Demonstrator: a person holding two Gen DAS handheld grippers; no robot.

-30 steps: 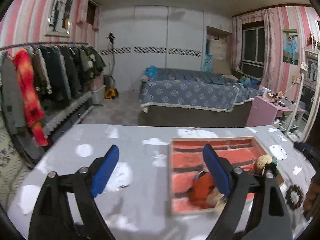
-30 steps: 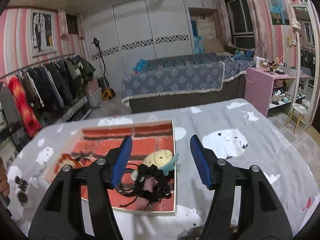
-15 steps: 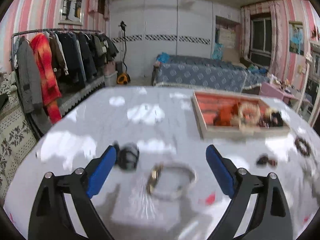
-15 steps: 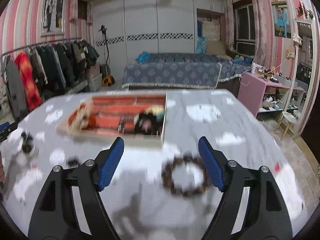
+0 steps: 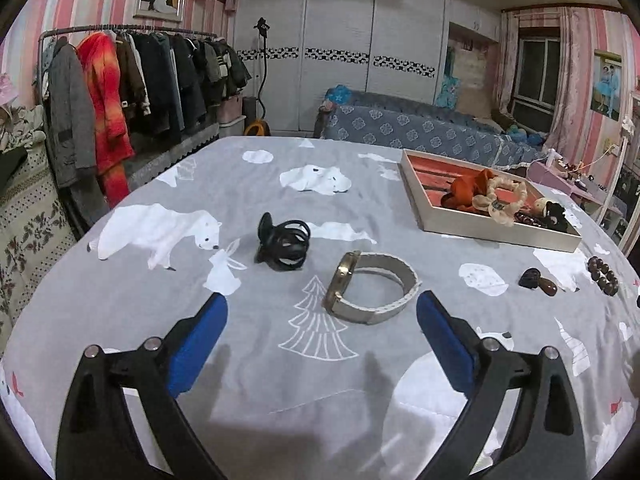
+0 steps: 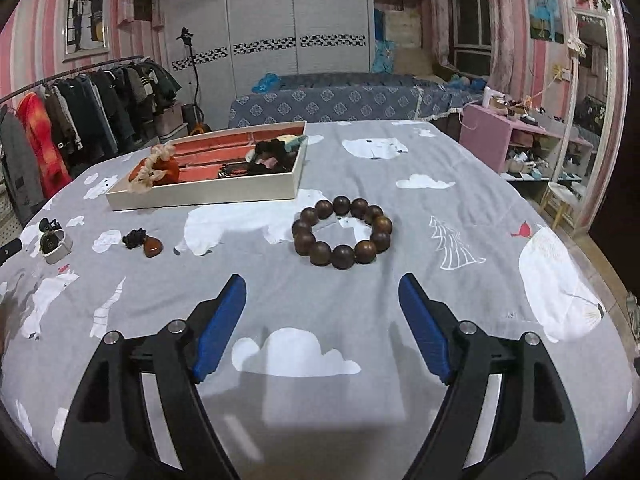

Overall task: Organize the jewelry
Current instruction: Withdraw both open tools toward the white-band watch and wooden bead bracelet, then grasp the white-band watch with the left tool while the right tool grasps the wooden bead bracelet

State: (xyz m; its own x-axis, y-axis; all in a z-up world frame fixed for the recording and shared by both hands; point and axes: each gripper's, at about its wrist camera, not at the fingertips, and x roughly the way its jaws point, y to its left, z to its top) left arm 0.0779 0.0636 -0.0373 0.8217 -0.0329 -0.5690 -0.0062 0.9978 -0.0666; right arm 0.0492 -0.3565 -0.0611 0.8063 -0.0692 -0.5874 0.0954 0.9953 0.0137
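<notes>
Left wrist: opening left gripper [image 5: 322, 330] faces watch [image 5: 370, 288], nothing between.

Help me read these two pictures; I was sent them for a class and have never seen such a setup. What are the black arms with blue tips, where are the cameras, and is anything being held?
The black arms are two hand-held grippers, one in each of a person's hands. Each carries a wide-angle camera looking along its fingers, so one picture comes from each.

The left gripper is opening, with nothing between its blue pads; it points at a watch and a black hair claw.

The right gripper is open and empty, facing a wooden bead bracelet.

All lie on a grey bear-print cloth. Behind is a tray already holding scrunchies and other pieces.
</notes>
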